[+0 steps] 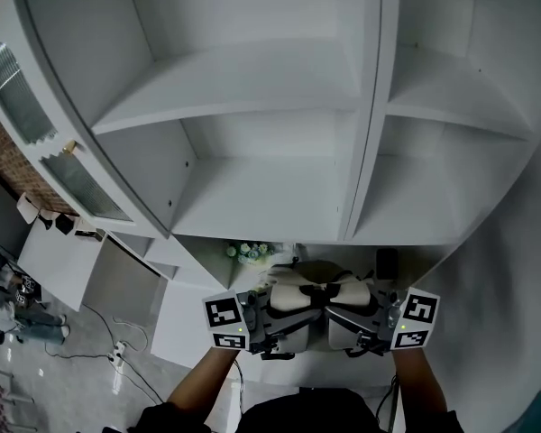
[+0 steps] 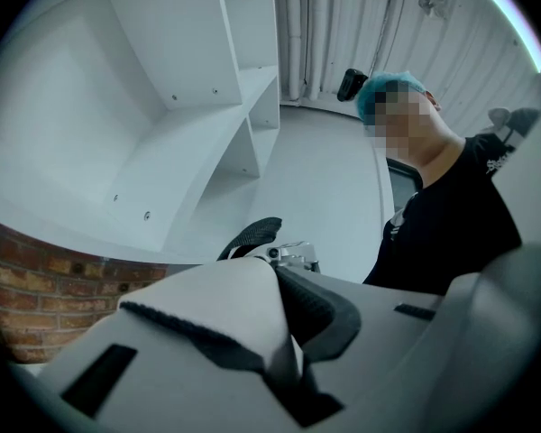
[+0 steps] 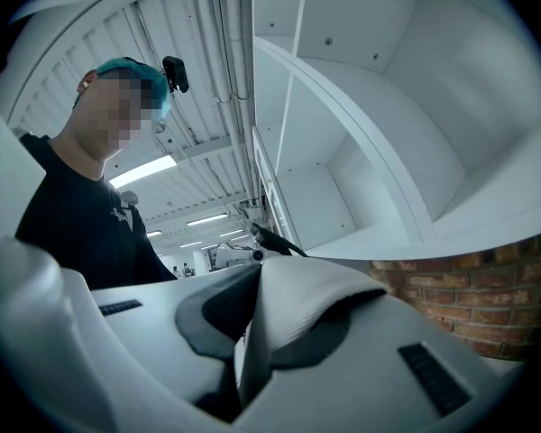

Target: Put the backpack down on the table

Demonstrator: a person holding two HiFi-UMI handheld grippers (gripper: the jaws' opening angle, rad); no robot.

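Held aloft: a pale grey-and-white fabric backpack (image 1: 317, 289) hangs before tall white shelving (image 1: 252, 197). The left gripper (image 1: 269, 328) and right gripper (image 1: 365, 330) each have their jaws drawn narrow on a padded, dark-edged shoulder strap (image 2: 225, 314). If it is lowered unevenly, a strap may slip free or the bag may knock the shelves. No brand or lettering is legible.

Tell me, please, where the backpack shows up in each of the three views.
Head view: backpack bottom centre, between left claw and right claw.
Left gripper view: its pale fabric lower centre, pinched in the claw.
Right gripper view: same fabric lower centre, pinched.
Shared landmark: white shelf unit.
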